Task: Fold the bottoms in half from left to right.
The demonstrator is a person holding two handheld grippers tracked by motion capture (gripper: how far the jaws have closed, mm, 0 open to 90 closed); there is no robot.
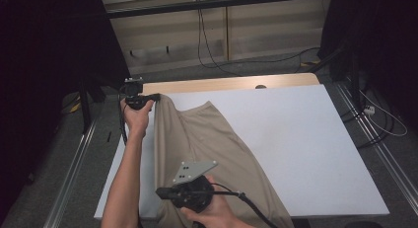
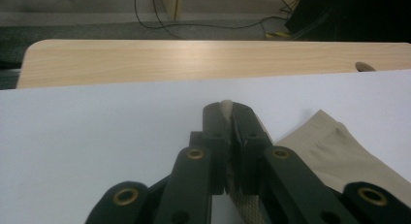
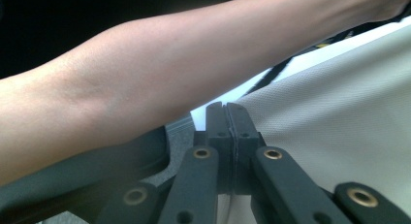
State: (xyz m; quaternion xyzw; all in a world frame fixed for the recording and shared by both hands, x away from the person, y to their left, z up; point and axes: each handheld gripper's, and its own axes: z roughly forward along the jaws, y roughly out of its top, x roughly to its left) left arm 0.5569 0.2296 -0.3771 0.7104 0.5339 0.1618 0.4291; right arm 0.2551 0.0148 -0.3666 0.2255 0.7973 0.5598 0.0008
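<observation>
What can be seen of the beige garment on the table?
The beige garment is a plain tan cloth with a fine woven texture, lying stretched from the far left of the white table to its near edge. The left gripper is shut on its far corner; the right gripper is shut on its near left edge. Folds run lengthwise.

Legible text, labels, brands, numbers, signs: none. The beige fabric garment (image 1: 207,144), the white table cover (image 1: 296,139) and the black two-jaw grippers carry no readable marking in the high view or either gripper view.
</observation>
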